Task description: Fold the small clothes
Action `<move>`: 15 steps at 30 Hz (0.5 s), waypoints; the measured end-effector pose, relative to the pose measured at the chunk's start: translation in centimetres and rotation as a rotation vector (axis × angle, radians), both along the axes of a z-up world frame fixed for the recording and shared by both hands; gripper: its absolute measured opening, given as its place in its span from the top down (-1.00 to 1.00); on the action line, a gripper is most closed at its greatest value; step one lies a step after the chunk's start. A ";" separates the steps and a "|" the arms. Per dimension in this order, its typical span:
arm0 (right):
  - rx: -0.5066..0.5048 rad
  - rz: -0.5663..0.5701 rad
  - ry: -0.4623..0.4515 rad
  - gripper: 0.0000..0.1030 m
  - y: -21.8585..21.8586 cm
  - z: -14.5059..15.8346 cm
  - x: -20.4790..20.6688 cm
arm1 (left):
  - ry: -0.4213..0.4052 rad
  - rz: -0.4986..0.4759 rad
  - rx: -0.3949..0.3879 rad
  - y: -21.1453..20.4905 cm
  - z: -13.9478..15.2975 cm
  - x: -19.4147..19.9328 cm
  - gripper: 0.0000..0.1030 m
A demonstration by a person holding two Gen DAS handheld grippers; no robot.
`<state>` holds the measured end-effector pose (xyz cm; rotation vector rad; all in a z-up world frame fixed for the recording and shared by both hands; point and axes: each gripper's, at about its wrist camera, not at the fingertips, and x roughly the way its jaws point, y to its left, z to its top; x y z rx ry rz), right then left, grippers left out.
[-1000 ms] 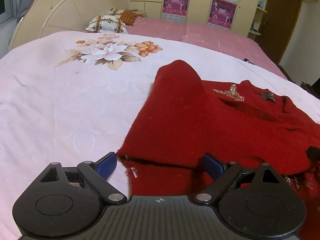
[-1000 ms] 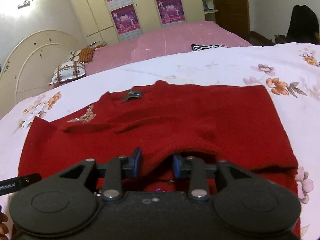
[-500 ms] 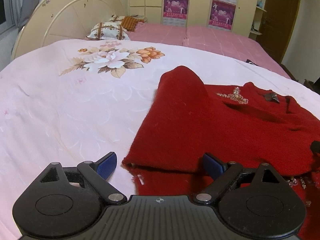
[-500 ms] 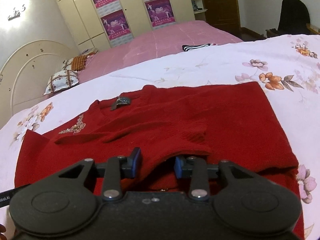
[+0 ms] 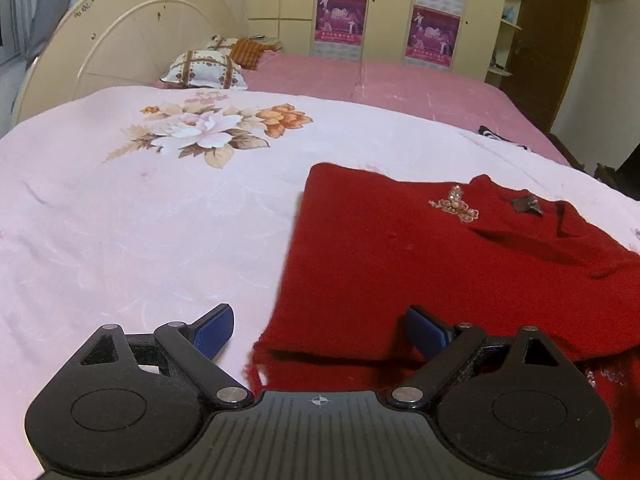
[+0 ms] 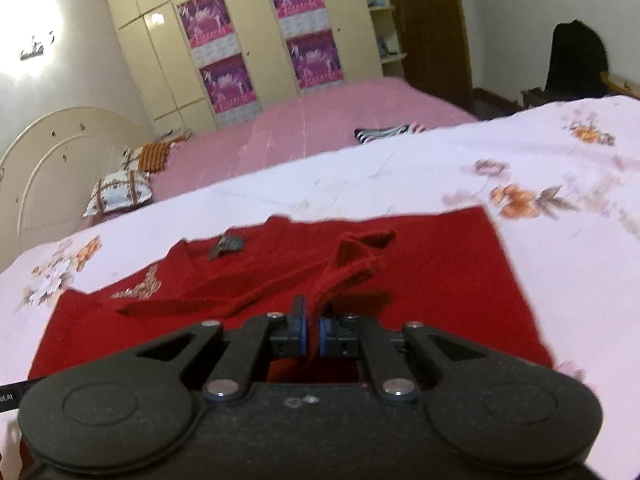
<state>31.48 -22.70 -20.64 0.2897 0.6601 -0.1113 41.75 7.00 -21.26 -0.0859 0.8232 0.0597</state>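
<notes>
A red knitted sweater [image 5: 420, 256] lies flat on the floral quilt [image 5: 140, 220], with a beaded ornament [image 5: 454, 209] and a dark neck label [image 5: 527, 204] near its collar. My left gripper [image 5: 318, 328] is open wide at the sweater's near left corner, and the frayed hem edge lies between its blue fingers without touching the pads. In the right wrist view my right gripper [image 6: 313, 328] is shut on a strip of the red sweater [image 6: 432, 280]. That pinched fold [image 6: 352, 264] rises off the flat body, towards the label [image 6: 226, 245].
Past the quilt there is a pink-covered bed [image 5: 380, 80] with pillows [image 5: 204, 70] against a cream headboard [image 5: 120, 48]. A striped cloth [image 6: 384, 133] lies at the far edge. Wardrobes with purple posters line the back wall. Bare quilt spreads left of the sweater.
The right gripper's fingers have shut on red fabric and lifted a fold. The raised hump at the sweater's far left corner now lies flat. The left gripper has stayed open in place.
</notes>
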 end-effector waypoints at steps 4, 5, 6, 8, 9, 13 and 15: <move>-0.019 -0.042 -0.007 0.88 -2.4 0.4 -0.5 | 0.031 0.003 -0.029 -0.1 -1.1 0.3 -0.78; -0.026 -0.059 0.009 0.88 -2.9 0.0 -0.4 | 0.032 0.009 -0.039 0.1 -1.3 0.3 -0.78; -0.024 -0.074 0.038 0.87 -3.6 -0.5 -0.2 | 0.027 0.012 -0.041 0.1 -1.4 0.2 -0.78; 0.015 -0.066 0.126 0.86 -4.6 -2.1 0.5 | 0.024 0.003 -0.041 0.1 -1.4 0.2 -0.78; 0.023 -0.068 0.127 0.81 -4.7 -2.3 0.3 | 0.024 0.003 -0.051 0.3 -1.3 0.2 -0.78; 0.084 -0.097 0.083 0.14 -5.9 -1.8 -0.5 | 0.005 0.011 -0.129 1.7 -0.2 0.8 -0.78; 0.099 -0.117 0.076 0.14 -6.7 -1.6 -0.6 | 0.009 0.013 -0.138 2.0 0.0 1.9 -0.78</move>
